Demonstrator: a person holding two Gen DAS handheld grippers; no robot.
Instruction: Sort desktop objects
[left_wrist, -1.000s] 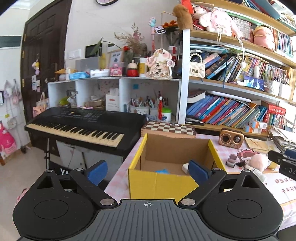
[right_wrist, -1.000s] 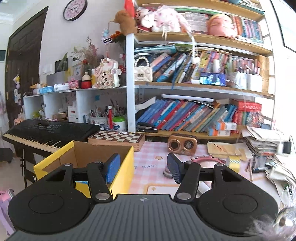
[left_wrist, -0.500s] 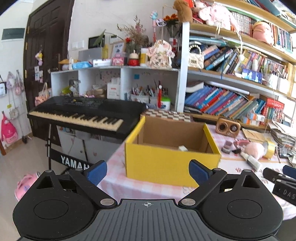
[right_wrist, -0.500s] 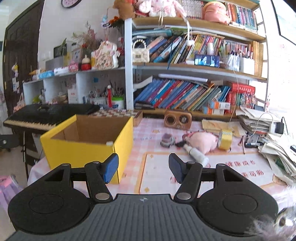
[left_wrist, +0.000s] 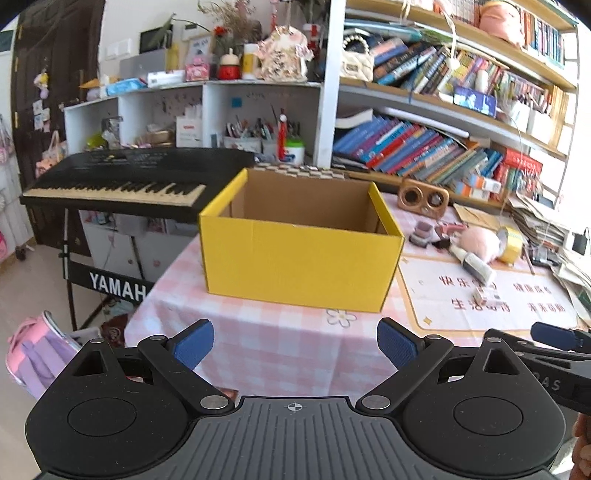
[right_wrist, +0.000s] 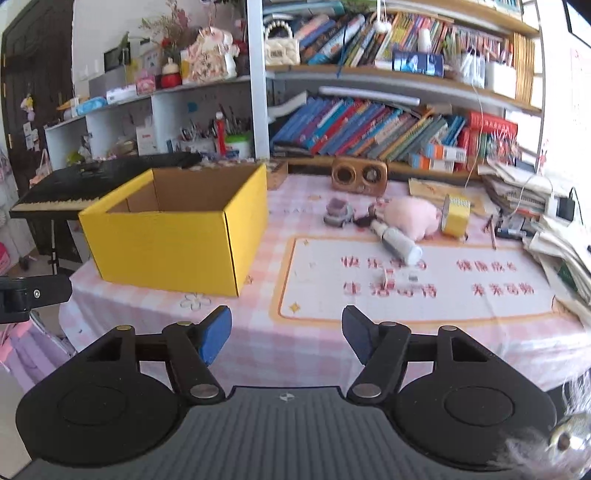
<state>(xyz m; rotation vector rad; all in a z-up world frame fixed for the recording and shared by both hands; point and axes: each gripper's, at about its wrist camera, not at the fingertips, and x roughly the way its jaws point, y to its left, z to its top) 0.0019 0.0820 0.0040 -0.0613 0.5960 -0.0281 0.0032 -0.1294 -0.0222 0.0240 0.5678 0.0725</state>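
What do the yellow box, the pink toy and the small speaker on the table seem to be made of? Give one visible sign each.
Box: likely cardboard, matte yellow outside, plain brown inside, with a folded corner seam.
Toy: probably plush fabric; soft, fuzzy, rounded outline.
Speaker: looks like wood or a wood-look shell, brown with a slight sheen; which, I cannot tell.

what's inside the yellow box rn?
Only bare brown inner walls show inside the yellow box in both wrist views. Its floor is hidden behind the near wall, so whether anything lies in it cannot be told.
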